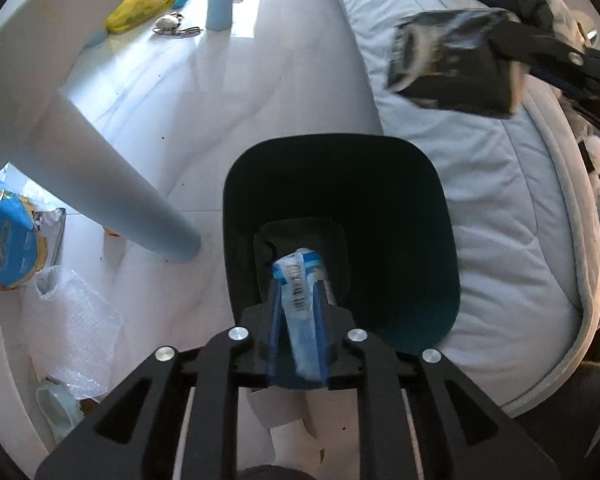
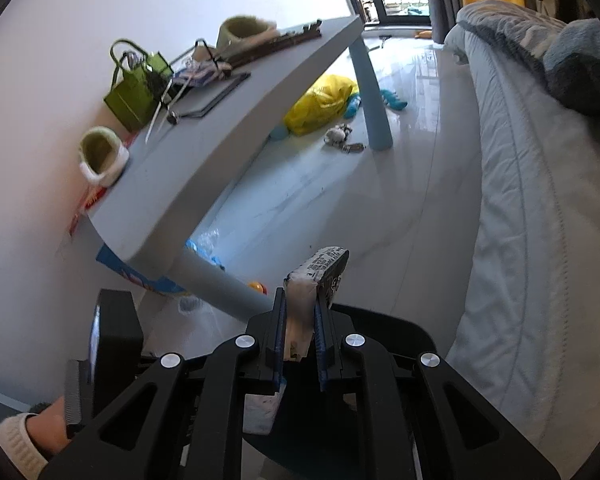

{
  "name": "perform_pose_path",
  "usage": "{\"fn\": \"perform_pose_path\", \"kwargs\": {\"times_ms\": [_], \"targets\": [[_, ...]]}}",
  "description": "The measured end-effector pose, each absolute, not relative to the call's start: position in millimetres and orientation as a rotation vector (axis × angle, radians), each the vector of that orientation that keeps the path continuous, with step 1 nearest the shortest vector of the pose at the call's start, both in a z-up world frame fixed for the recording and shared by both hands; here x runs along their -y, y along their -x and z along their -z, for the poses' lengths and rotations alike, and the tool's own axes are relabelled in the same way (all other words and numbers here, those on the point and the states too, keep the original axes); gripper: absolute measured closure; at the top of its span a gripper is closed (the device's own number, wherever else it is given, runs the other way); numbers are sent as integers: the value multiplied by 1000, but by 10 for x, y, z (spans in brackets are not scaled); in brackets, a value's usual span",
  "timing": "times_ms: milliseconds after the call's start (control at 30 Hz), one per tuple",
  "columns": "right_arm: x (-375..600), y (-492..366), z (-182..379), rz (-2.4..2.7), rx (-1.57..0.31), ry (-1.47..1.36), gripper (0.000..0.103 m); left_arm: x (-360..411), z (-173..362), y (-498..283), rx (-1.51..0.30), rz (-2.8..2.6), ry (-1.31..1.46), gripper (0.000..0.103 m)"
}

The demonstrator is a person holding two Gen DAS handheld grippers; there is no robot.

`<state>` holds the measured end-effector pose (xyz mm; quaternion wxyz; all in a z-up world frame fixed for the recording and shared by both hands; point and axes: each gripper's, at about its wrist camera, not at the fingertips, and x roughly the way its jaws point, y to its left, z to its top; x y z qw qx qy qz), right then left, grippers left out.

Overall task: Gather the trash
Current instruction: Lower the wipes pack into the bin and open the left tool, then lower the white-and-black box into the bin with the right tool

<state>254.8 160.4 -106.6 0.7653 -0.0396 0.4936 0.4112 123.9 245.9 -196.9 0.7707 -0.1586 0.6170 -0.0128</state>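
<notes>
In the left wrist view my left gripper (image 1: 298, 312) is shut on a blue and white wrapper (image 1: 298, 292) and holds it over the open mouth of a dark bin (image 1: 400, 208) on the floor. My right gripper (image 1: 512, 56) shows at the upper right, shut on a dark snack packet (image 1: 452, 68) above the bed. In the right wrist view my right gripper (image 2: 300, 320) is shut on that packet (image 2: 320, 276), which sticks out past the fingers, and the bin's rim (image 2: 392, 320) lies just below it.
A pale blue table (image 2: 204, 152) with slippers, a green basket and a tablet stands left, its legs (image 1: 116, 184) on the floor. Bubble wrap (image 1: 68, 320), a blue bag (image 1: 8, 236) and a yellow bag (image 2: 320, 104) lie below. A bed (image 2: 540, 208) fills the right.
</notes>
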Motion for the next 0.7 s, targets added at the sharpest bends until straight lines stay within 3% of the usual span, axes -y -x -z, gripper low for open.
{"fn": "perform_pose_path", "kwargs": {"times_ms": [233, 300, 500, 700], "targets": [[-1705, -2504, 1394, -858, -1145, 152, 90, -2463, 1824, -1174, -1303, 37, 299, 52], [-1721, -2496, 1523, -840, -1172, 172, 90, -2494, 1757, -1140, -1279, 32, 290, 48], [-1795, -2476, 1870, -798, -1253, 222, 90, -2618, 1497, -1079, -1179, -2, 293, 48], [-1885, -2381, 2261, -784, -1327, 317, 90, -2696, 1212, -1029, -1063, -3, 291, 62]]}}
